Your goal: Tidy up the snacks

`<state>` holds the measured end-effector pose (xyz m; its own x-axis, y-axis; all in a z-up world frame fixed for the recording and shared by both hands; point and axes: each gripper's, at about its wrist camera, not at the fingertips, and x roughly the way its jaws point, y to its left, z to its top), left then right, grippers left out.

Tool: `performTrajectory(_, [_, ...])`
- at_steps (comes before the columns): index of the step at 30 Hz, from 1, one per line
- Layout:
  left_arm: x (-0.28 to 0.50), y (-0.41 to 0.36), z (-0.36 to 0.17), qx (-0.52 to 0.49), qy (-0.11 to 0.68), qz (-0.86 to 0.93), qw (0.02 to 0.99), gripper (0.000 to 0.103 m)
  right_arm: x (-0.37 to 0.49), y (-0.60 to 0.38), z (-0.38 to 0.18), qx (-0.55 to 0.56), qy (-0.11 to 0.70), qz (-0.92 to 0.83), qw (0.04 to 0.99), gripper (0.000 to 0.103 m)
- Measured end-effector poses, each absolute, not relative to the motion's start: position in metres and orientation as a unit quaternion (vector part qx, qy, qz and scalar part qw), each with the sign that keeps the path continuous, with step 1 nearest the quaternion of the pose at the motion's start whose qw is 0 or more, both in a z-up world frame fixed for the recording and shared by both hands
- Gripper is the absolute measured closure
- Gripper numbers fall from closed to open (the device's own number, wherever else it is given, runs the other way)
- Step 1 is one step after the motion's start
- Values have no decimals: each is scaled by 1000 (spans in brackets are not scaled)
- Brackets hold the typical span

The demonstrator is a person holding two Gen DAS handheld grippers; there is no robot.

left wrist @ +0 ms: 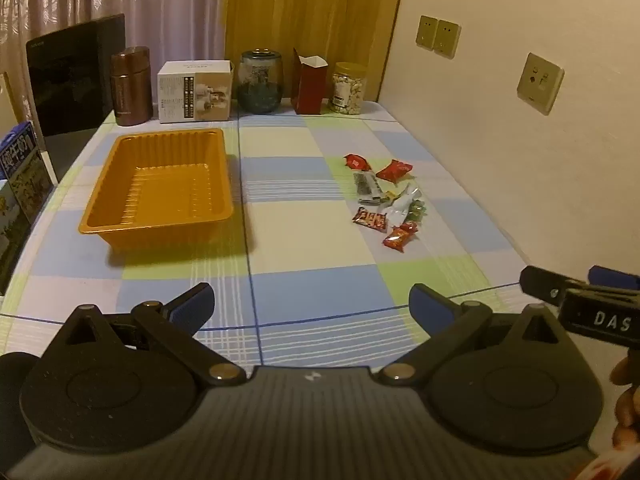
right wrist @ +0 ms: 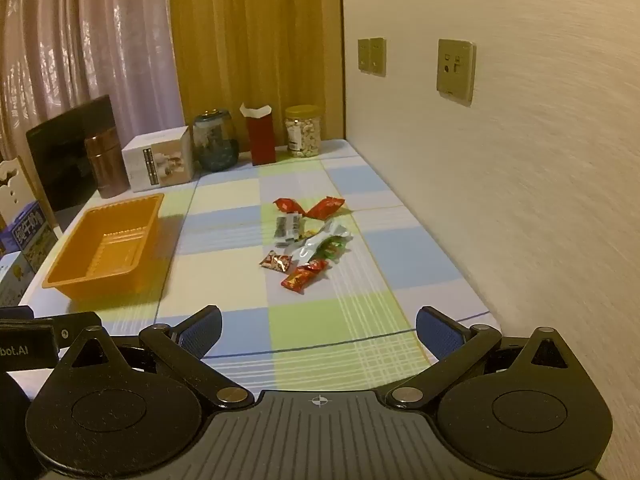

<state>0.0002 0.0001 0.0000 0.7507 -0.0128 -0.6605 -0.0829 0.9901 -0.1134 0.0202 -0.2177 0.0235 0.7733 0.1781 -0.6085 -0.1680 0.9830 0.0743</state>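
An empty orange plastic tray (left wrist: 160,216) (right wrist: 72,280) sits on the left half of the checked tablecloth. A small heap of snack packets (left wrist: 386,198) (right wrist: 308,240), red, silver and green, lies to its right near the wall. My left gripper (left wrist: 312,306) hovers over the near edge of the table, jaws wide open with nothing between them. My right gripper (right wrist: 318,330) is beside it, also wide open and empty, with the packets straight ahead. Both grippers are well short of the tray and the snacks.
Along the back stand a brown flask (left wrist: 131,86), a white box (left wrist: 195,91), a dark glass jar (left wrist: 260,82), a red carton (left wrist: 308,84) and a jar of nuts (left wrist: 347,89). A wall (left wrist: 520,140) runs close on the right. Cartons (left wrist: 20,176) stand at the left edge.
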Motion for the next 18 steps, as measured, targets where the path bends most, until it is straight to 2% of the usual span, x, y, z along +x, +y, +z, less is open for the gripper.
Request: performTrajectory(18, [2,-2,-2,-64,350,11,935,0,18,-216,23,1,327,87,941,1])
